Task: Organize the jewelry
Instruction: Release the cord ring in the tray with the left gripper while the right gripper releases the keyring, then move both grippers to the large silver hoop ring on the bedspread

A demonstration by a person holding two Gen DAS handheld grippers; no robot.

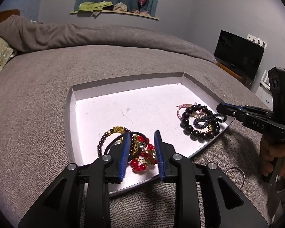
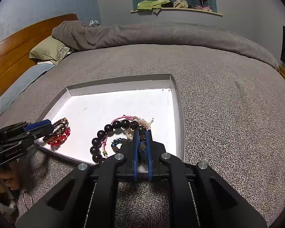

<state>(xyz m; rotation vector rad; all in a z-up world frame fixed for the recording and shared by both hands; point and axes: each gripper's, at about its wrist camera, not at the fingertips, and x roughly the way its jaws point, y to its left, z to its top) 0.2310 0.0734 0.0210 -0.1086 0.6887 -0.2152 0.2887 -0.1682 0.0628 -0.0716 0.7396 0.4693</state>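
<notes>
A white shallow tray (image 1: 123, 83) (image 2: 121, 81) lies on the bed. My left gripper (image 1: 141, 139) is open over a pile of red bead, gold and brown bead bracelets (image 1: 142, 157) (image 2: 59, 134) at the tray's near left. My right gripper (image 2: 142, 133) (image 1: 221, 108) is shut on a dark blue braided bracelet (image 2: 142, 148) (image 1: 205, 122) in the second pile. That pile holds a large dark bead bracelet (image 1: 195, 127) (image 2: 106, 133) and a pink cord bracelet (image 2: 119, 119).
The tray rests on a grey blanket (image 1: 47, 95). A thin metal ring (image 1: 237, 174) (image 2: 27, 199) lies on the blanket near the tray's front edge. A wooden headboard (image 2: 19, 45) and pillow (image 2: 49, 51) are at the left, a dark screen (image 1: 239, 55) at the right.
</notes>
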